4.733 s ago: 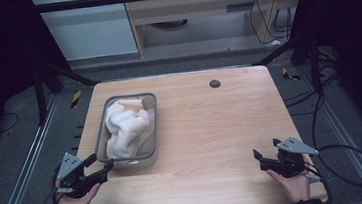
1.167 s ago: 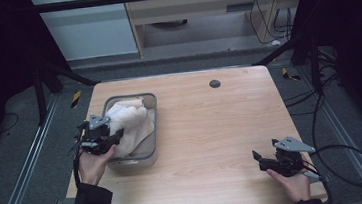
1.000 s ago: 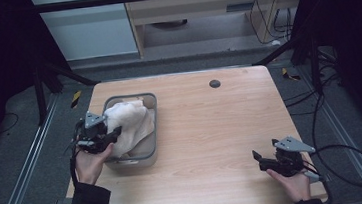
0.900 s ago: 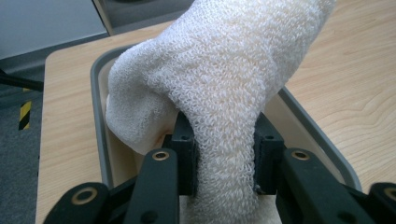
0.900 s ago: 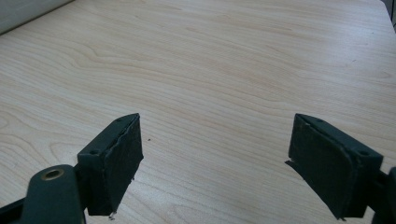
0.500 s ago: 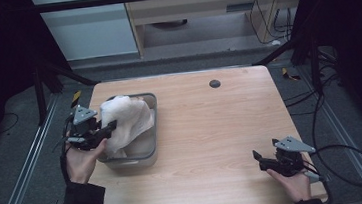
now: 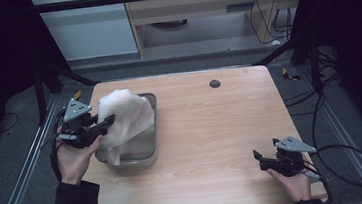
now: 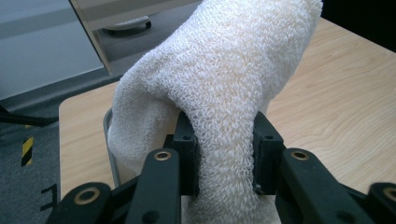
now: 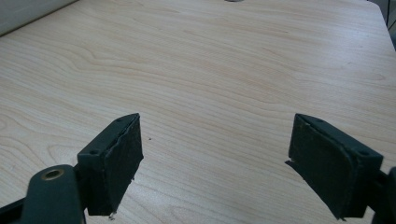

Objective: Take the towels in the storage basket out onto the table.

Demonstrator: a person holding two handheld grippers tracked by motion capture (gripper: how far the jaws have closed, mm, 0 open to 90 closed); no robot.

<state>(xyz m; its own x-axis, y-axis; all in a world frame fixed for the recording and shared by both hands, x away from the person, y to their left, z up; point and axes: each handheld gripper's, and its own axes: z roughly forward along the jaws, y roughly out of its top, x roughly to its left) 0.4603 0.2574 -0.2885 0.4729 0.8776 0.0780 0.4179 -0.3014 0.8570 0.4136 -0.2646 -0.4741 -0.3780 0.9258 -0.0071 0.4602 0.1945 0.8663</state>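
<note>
On the table (image 7: 213,144), a tray (image 7: 144,153) sits at the left side, about midway between the near and far edges. A towel (image 7: 123,120) rises out of the tray, its upper part above the tray's left rim and its lower part hanging down into the tray. The left tool (image 7: 102,128) is just left of the tray, its jaws pressed on a fold of the towel. The right tool (image 7: 257,157) rests at the table's near right corner, well apart from the tray. A small round grommet (image 7: 214,83) lies near the far edge, right of the tray.
</note>
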